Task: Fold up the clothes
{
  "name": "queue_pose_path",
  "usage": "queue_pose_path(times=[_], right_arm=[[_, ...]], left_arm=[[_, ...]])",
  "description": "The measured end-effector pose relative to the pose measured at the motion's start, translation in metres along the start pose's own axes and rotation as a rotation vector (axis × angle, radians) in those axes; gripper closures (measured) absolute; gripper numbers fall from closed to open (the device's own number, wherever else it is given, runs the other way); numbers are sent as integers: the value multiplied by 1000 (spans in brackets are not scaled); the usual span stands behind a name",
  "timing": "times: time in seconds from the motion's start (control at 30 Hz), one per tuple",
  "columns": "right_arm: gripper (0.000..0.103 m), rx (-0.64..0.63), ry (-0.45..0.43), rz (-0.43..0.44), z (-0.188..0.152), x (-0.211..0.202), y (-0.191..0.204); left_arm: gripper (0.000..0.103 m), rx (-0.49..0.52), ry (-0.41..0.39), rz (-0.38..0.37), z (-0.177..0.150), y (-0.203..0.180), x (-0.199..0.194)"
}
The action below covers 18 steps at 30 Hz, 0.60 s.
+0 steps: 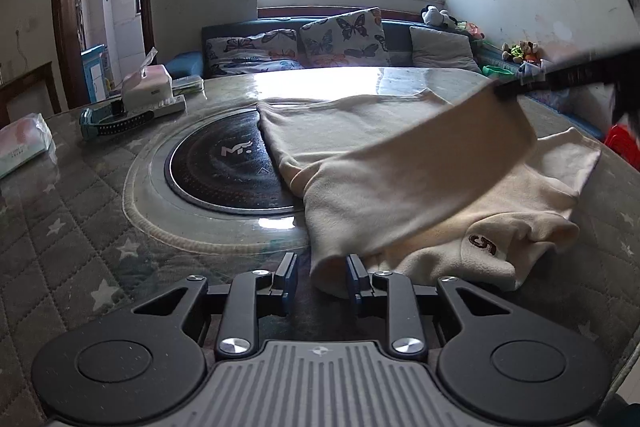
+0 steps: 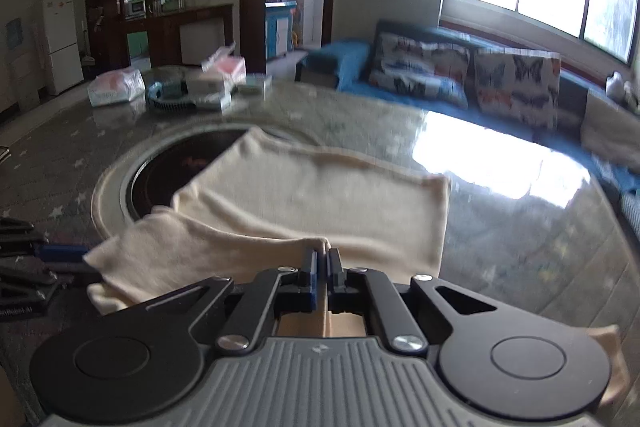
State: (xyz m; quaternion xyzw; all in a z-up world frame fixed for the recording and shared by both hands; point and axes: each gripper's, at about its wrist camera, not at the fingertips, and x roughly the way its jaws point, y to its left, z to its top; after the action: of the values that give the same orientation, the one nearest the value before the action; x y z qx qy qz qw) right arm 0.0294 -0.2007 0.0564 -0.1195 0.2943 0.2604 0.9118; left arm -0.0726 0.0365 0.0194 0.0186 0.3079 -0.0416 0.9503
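Mid-fold: right gripper (image 2: pixel 322 259) pinches the cream knit garment's (image 1: pixel 360 155) sleeve (lifted across), left gripper (image 1: pixel 318 275) spread; next, lay it flat

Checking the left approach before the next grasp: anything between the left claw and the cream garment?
Nothing visible. The left claw is open just above the table, and the cream garment edge already lies by its right finger. The right claw holds another part of it lifted, off to the right.

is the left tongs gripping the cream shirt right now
No, the left tongs stand open with nothing between them, the cream shirt lying just beside one finger.
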Motion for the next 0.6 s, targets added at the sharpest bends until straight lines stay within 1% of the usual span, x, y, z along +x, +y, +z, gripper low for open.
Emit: queue_pose_path(times=[0.03,0.1,0.17,0.23,0.3,0.37,0.47,0.5,0.57,0.6], right_arm=[[99,-11,-18,-4,5,-3,1],[100,-34,-53,-13,16,-10,3],[100,-38,-90,-22,27,-19,3],[100,-28,-96,-28,29,-21,1],[100,-2,-55,-37,19,-14,-3],[100,26,-12,-47,8,-5,-6],[99,44,117,-43,-25,25,-9],[98,39,143,-45,-32,31,-8],[97,40,154,-52,-38,33,-10],[96,49,136,-54,-39,29,-12]], left_arm=[[95,7,-8,6,0,-1,-1],[100,22,-23,19,1,-4,-4],[101,35,-48,36,2,-5,-11],[101,40,-61,40,2,-5,-17],[101,52,-60,36,0,-5,-19],[101,66,-41,33,-3,-6,-19],[100,75,9,18,-8,-2,-17],[99,76,22,9,-7,0,-17],[97,78,26,2,-4,7,-22],[97,76,23,-1,-1,10,-24]])
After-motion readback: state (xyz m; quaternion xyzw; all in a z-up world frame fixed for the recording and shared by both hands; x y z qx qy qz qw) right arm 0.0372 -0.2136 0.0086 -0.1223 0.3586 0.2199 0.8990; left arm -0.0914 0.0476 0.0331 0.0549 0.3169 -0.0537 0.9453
